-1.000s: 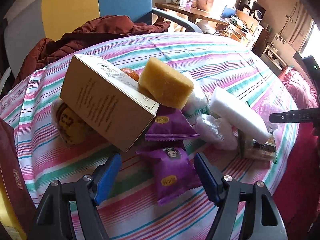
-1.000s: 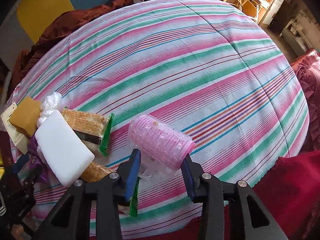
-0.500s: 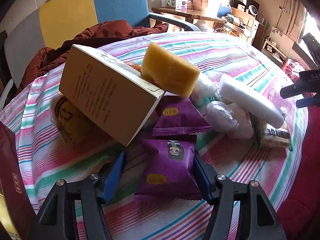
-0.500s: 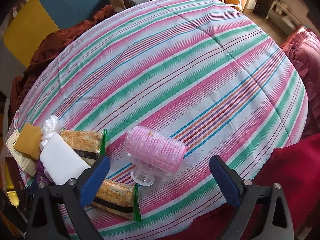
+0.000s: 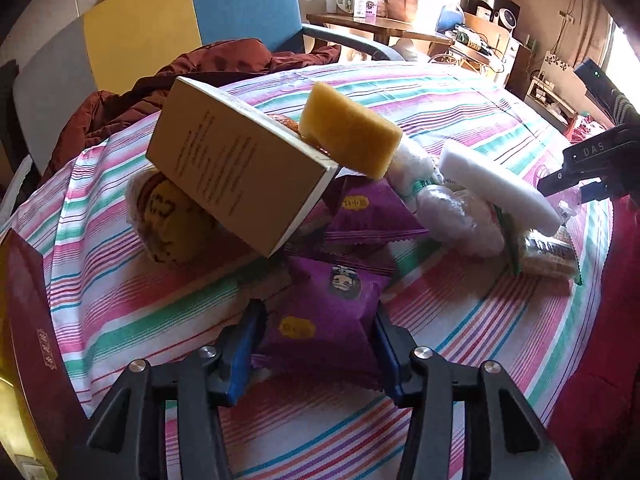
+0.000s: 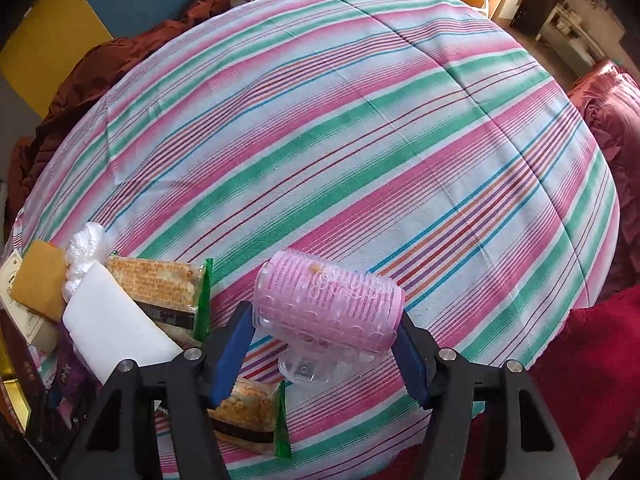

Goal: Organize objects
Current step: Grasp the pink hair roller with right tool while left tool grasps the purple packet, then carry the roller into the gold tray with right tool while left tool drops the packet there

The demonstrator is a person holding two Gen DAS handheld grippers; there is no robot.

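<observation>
A purple snack packet [image 5: 324, 312] lies flat on the striped tablecloth [image 5: 460, 320]. My left gripper [image 5: 320, 332] is shut on it, a blue pad pressing each side edge. A second purple packet [image 5: 366, 212] sits just behind it. In the right wrist view, a pink hair roller [image 6: 328, 304] with a clear clip lies crosswise on the cloth. My right gripper [image 6: 324, 340] is shut on the roller, one finger at each end. The right gripper's black tip [image 5: 580, 172] also shows at the left wrist view's right edge.
A tan carton [image 5: 240, 172] leans on a wrapped bun [image 5: 172, 220], with a yellow sponge [image 5: 348, 132] on top. A white foam block [image 5: 496, 184], cracker packs [image 6: 160, 292] and plastic-wrapped lumps [image 5: 460, 216] crowd beside them. A dark red box [image 5: 28, 332] stands at left. The far cloth [image 6: 360, 120] is bare.
My left gripper moved forward over the purple packet and narrowed onto it. My right gripper let go of the roller, opened wide, then closed again across the roller's ends.
</observation>
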